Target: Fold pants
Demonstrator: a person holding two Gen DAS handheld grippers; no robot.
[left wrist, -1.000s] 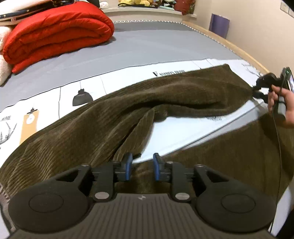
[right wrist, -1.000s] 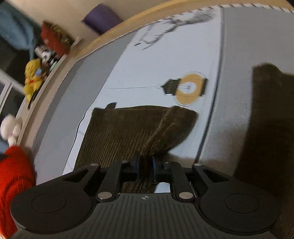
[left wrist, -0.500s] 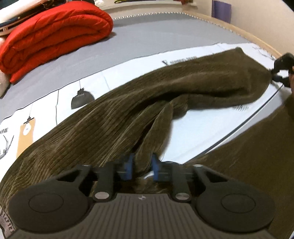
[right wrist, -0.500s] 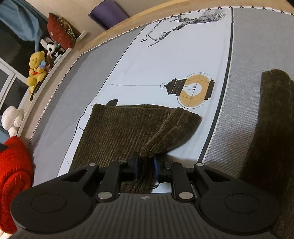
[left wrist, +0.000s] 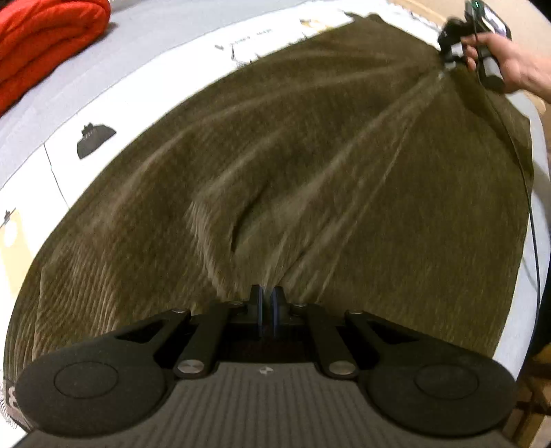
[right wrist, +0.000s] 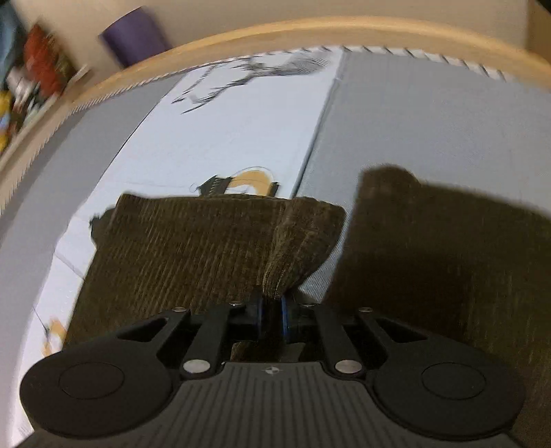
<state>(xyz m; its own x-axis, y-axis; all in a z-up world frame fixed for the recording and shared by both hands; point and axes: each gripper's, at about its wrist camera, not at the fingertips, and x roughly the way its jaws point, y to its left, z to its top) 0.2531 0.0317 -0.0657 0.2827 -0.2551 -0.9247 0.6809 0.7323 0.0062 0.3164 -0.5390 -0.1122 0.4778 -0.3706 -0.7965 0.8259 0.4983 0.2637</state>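
A grey bed cover with a white printed panel [left wrist: 144, 86] spreads under everything, edged in the right wrist view by one curved pale wooden bed frame [right wrist: 310, 32]. Across it lies one pair of dark olive corduroy pants [left wrist: 310, 165], pulled taut between the two grippers so that long creases fan from corner to corner; in the right wrist view the fabric shows as two separate dark masses, a ribbed leg ahead of the fingers and a second, blurred one to the right. One folded red padded quilt [left wrist: 44, 38] sits at the far left edge of the bed, well apart from the pants. One purple rounded object [right wrist: 134, 38] stands beyond the frame against the wall, and a blurred row of soft toys and cushions [right wrist: 31, 82] lines a ledge, too smeared to count. Printed motifs dot the white panel: one black lantern shape [left wrist: 94, 138] beside the pants, and one orange-and-black lantern drawing [right wrist: 241, 181] partly covered by the leg's hem. The left gripper [left wrist: 267, 305] has its two blue-padded fingers pinched tight on a bunched fold of the pants. The right gripper [right wrist: 272, 310] is likewise clamped on a gathered edge of corduroy; from the left wrist view it appears at the far corner of the cloth, held in one bare right hand [left wrist: 513, 65]
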